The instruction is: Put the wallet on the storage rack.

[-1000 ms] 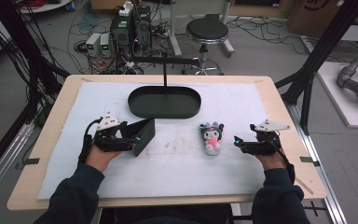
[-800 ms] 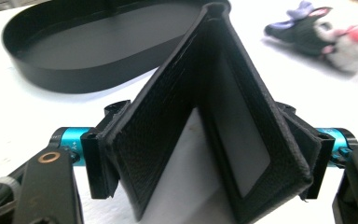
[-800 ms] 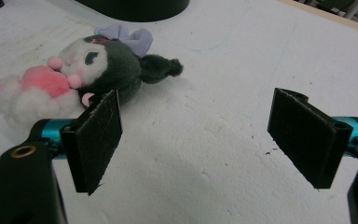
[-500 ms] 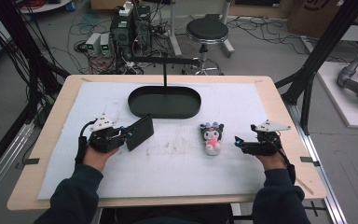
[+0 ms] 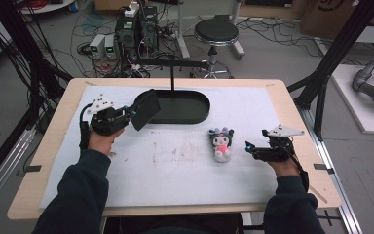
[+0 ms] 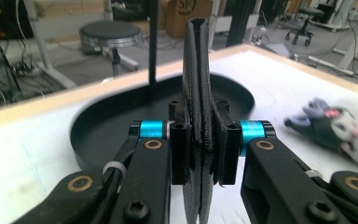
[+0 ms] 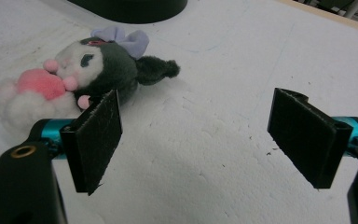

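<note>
Holding the black wallet [image 5: 145, 109] clamped between its jaws, which have just closed, the left gripper [image 5: 126, 114] carries it beside the tray [image 5: 195, 113]. Placing remains. The right gripper [image 5: 253, 150] waits released near the plush [image 5: 221, 143].

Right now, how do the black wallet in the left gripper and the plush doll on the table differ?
The black wallet is flat, plain and dark; the plush doll is rounded, with a white body, pink tuft and purple bow. The wallet is clamped on edge in the left gripper, lifted over the black tray; the doll lies on the white mat, untouched. The right gripper beside the doll stands open. Both things are soft and small.
</note>
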Tool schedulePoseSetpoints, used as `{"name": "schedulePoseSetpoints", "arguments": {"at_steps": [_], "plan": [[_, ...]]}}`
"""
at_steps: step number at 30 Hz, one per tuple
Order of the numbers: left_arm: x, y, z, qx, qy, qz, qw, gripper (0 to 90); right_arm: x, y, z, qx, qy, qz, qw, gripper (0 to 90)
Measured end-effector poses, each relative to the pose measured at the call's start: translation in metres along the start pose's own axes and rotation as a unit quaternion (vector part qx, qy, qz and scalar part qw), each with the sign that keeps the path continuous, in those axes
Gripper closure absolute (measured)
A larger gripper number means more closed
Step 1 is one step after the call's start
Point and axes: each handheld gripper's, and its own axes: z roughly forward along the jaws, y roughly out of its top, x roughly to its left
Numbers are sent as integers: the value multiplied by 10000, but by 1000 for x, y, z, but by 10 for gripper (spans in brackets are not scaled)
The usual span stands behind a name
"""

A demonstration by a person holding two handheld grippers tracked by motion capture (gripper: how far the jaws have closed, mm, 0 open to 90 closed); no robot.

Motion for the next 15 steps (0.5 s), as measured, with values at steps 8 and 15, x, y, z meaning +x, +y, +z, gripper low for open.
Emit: {"name": "schedulePoseSetpoints", "arguments": {"at_steps": [8, 15], "plan": [[22, 24, 35, 173, 373, 433, 9982, 791, -2, 0, -1, -48, 16, 63, 10000, 180], [41, 17, 66, 530, 761, 386, 9949, 790, -4, -2, -2, -57, 26, 108, 9999, 180]]}}
